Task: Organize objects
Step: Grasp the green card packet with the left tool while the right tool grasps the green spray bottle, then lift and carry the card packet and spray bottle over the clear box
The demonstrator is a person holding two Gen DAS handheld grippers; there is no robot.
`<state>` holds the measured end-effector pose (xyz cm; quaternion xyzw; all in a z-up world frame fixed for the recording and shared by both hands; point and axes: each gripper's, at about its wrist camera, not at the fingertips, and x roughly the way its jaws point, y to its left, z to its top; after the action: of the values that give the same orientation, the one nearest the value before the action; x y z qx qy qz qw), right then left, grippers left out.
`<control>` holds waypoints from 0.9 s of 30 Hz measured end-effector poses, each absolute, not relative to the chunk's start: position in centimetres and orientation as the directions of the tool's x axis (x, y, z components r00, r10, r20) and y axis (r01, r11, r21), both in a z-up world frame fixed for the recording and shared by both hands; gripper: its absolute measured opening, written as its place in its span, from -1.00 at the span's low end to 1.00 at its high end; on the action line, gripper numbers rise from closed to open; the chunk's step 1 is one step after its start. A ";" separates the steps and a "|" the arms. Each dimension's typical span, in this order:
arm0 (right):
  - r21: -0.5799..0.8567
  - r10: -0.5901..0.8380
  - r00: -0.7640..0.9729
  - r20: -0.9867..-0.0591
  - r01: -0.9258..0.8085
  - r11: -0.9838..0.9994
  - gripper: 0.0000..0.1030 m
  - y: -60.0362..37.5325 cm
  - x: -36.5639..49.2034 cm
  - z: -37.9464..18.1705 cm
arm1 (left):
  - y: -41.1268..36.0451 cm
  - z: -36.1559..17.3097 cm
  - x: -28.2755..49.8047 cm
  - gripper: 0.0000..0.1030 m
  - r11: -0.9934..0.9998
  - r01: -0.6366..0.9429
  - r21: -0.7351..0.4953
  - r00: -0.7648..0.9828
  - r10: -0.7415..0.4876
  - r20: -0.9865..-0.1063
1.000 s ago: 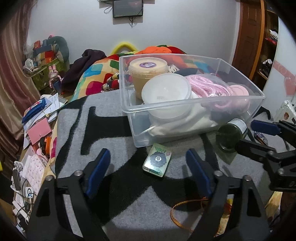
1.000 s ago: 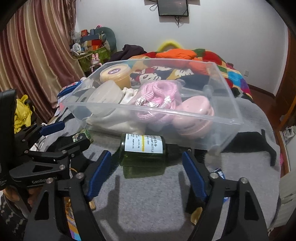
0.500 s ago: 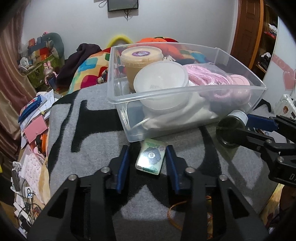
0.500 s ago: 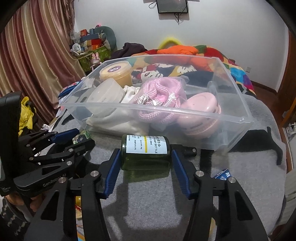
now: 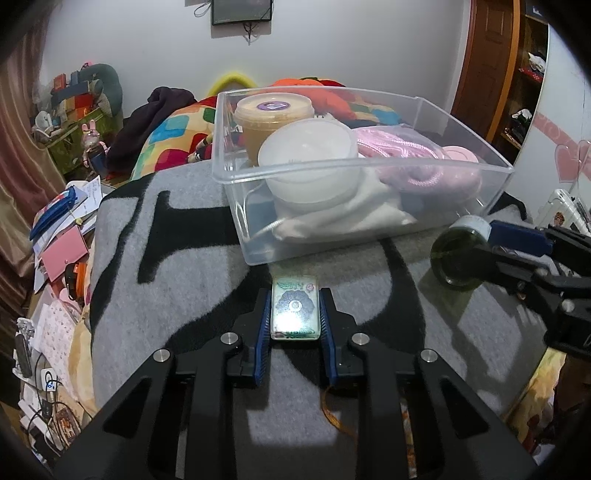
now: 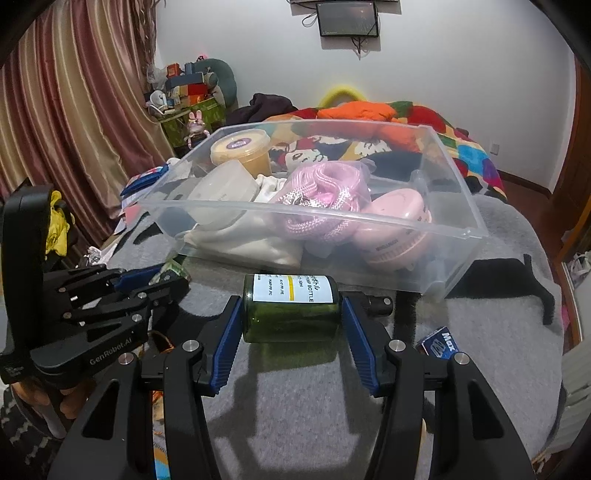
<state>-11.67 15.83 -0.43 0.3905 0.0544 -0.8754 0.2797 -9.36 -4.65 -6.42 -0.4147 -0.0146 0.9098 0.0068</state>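
Left wrist view: a grey blanket with black patterning [image 5: 177, 266] fills the centre of the frame; behind it lies a patchwork bedspread [image 5: 166, 136], with a white wall and a wall-mounted screen [image 5: 242, 11] at the top and a wooden door [image 5: 487, 55] at upper right. A clear plastic bin [image 5: 369, 170] sits at centre, holding tubs, pink rope and cloth. The left gripper [image 5: 294, 314], lower centre, is clamped on a small green tin [image 5: 294, 308] just before the bin; one second earlier its fingers stood wide apart.

Right wrist view: striped curtains [image 6: 74, 110] fill the upper left. The right gripper [image 6: 291, 321], lower centre, has its blue pads [image 6: 229, 332] pressed against both ends of a green pump bottle [image 6: 291, 312] lying on its side on the blanket, just beside the bin [image 6: 461, 229]; earlier these fingers were also spread.
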 end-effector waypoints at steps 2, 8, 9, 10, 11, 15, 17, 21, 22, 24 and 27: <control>0.129 -0.455 -0.540 -0.708 0.534 -0.835 -0.02 16.1 -11.5 -0.2 | -4.7 -6.3 -9.0 -0.53 -0.999 0.004 -0.033 -0.656 0.022 -0.754; 0.140 -0.471 -0.555 -0.685 0.534 -0.834 -0.02 17.0 -10.7 0.7 | -4.8 -5.1 -7.6 -0.53 -0.999 0.015 -0.043 -0.680 0.022 -0.733; 0.142 -0.474 -0.558 -0.681 0.535 -0.833 -0.02 17.2 -10.6 0.8 | -4.7 -4.8 -7.4 -0.53 -0.999 0.015 -0.045 -0.685 0.022 -0.728; 0.143 -0.477 -0.561 -0.677 0.535 -0.833 -0.02 17.3 -10.5 1.1 | -4.7 -4.4 -7.1 -0.53 -0.999 0.014 -0.047 -0.693 0.025 -0.720; 0.144 -0.478 -0.565 -0.673 0.534 -0.833 -0.02 17.3 -10.4 1.2 | -4.6 -4.2 -7.0 -0.53 -0.999 0.013 -0.047 -0.699 0.024 -0.715; 0.126 -0.472 -0.586 -0.658 0.533 -0.837 -0.02 17.6 -9.9 1.9 | -4.2 -2.9 -6.4 -0.53 -0.999 0.005 -0.049 -0.726 0.030 -0.687; 0.117 -0.471 -0.597 -0.649 0.534 -0.837 -0.02 17.6 -9.6 2.4 | -4.0 -2.2 -6.1 -0.53 -0.998 -0.002 -0.055 -0.740 0.038 -0.672; 0.117 -0.477 -0.610 -0.633 0.533 -0.838 -0.02 18.1 -9.5 3.1 | -3.6 -1.1 -5.7 -0.53 -0.998 -0.011 -0.064 -0.764 0.050 -0.643; 0.117 -0.477 -0.615 -0.628 0.532 -0.839 -0.02 18.2 -9.5 3.3 | -3.6 -0.8 -5.6 -0.53 -0.998 -0.012 -0.065 -0.770 0.051 -0.637; 0.116 -0.475 -0.623 -0.622 0.527 -0.842 -0.02 18.4 -9.5 3.7 | -3.5 -0.3 -5.6 -0.53 -0.998 -0.010 -0.067 -0.779 0.050 -0.625; 0.114 -0.477 -0.632 -0.611 0.526 -0.843 -0.02 18.5 -9.6 4.3 | -3.5 0.3 -6.0 -0.53 -0.998 -0.011 -0.066 -0.791 0.049 -0.610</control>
<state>-9.60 18.47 4.33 0.3267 0.0377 -0.9026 0.2779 -6.05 -3.47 0.34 -0.3228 -0.0294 0.9459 0.0158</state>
